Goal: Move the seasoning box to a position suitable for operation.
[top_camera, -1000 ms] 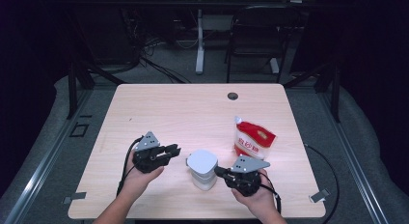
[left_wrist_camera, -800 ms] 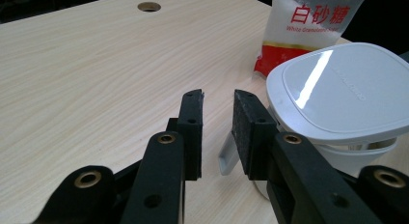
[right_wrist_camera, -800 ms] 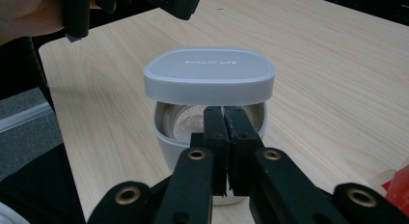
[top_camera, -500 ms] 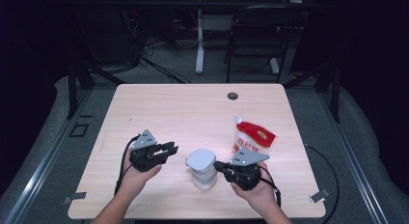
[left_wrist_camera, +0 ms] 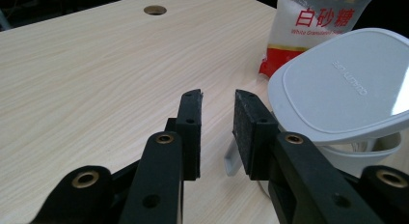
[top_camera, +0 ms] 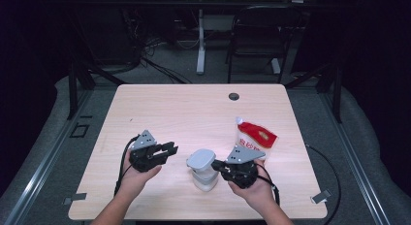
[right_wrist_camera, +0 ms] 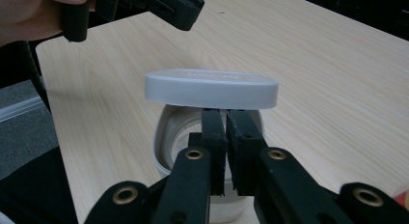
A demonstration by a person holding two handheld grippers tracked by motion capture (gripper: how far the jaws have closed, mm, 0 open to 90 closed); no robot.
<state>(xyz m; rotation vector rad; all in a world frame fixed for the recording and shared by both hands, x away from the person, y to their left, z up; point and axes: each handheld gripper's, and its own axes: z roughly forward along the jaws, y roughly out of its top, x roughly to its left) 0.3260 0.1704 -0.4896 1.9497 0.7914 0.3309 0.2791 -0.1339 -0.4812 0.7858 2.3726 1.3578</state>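
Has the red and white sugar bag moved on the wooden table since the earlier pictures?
No. The sugar bag keeps its place below the table's round hole.

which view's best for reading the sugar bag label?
Left gripper view: the sugar bag stands close behind the white container's lid, its red characters and "White Granulated" line legible, though the top is cropped. The high view shows the whole bag upright by the right gripper, print too small to read.

White container (top_camera: pixel 203 171), red-white sugar bag (top_camera: pixel 254 140)
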